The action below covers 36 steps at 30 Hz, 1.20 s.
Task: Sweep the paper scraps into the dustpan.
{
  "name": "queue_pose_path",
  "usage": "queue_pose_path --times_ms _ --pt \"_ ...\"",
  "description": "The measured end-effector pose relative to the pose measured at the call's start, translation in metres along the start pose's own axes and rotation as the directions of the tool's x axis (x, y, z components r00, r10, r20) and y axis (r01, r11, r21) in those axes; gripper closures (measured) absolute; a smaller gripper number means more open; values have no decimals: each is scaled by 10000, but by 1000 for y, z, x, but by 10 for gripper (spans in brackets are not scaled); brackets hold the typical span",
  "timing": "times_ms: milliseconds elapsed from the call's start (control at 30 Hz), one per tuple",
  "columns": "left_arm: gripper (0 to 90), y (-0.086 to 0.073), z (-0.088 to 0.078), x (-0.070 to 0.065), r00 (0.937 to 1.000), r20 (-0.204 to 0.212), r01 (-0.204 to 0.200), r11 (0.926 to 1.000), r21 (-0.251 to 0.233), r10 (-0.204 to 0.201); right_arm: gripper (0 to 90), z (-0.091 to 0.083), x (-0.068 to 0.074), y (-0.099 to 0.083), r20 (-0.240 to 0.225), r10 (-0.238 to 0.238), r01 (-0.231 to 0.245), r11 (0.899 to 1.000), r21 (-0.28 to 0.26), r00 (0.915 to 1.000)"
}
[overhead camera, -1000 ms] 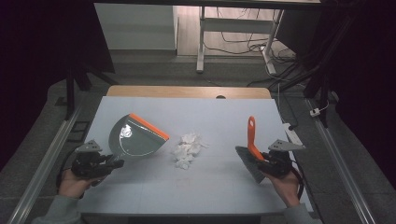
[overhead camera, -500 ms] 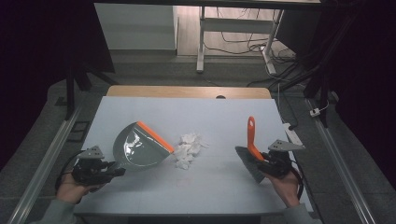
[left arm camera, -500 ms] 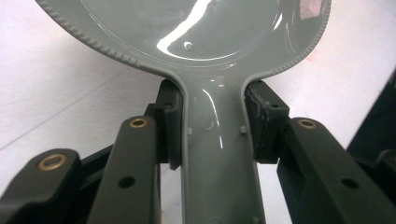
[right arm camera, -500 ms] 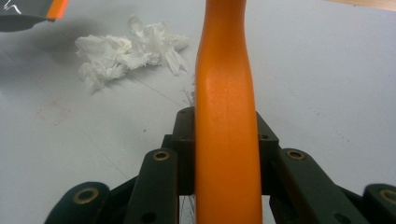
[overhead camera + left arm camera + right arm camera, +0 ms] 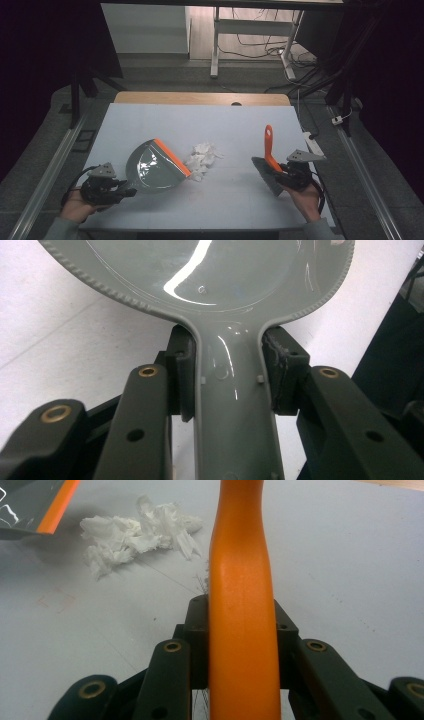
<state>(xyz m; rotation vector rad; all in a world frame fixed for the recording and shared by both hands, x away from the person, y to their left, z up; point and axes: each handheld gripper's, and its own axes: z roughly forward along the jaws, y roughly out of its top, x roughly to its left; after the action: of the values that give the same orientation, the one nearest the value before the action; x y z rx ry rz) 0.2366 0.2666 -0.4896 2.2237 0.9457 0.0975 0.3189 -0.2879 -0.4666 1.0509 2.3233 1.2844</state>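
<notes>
We see the left hand-held gripper at the near left corner of the bench, closed tight on the handle of a grey dustpan. In the left gripper view its two black pads press against either side of that handle, just below where it widens into the pan. The dustpan lies on the left half of the bench, near the front edge, with its orange lip turned to the right and a little away from us.

Just beside that lip, to its right, we find a small heap of torn white paper near the middle of the bench. The nearest scraps sit right at the lip; we cannot tell whether they touch it.

The right hand-held gripper is at the near right, well apart from the paper. It is clamped on the orange handle of a brush, which stands upright and leans slightly, its tip pointing to the far side. In the right gripper view the handle runs straight up between the closed jaws, and a few thin bristles show beside it. The grey brush head sits low against the bench, left of the gripper. Each gripper is held in a hand coming in from the near edge.
</notes>
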Motion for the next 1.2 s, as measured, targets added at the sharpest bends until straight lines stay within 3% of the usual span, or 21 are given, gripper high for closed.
queue_pose_path --times_ms 300,800,1200 --pt "615 -1 9 -5 9997 6 -242 9990 387 242 704 0 1 1 11 1 -1 10000 -18 10000" --pt "615 -4 19 -12 9979 395 -555 9942 921 520 704 10 7 10 -69 -210 210 9998 -7 9998" --pt "615 -9 24 -12 9976 561 -462 9915 1219 396 705 47 17 38 -207 -398 403 9990 217 9990"
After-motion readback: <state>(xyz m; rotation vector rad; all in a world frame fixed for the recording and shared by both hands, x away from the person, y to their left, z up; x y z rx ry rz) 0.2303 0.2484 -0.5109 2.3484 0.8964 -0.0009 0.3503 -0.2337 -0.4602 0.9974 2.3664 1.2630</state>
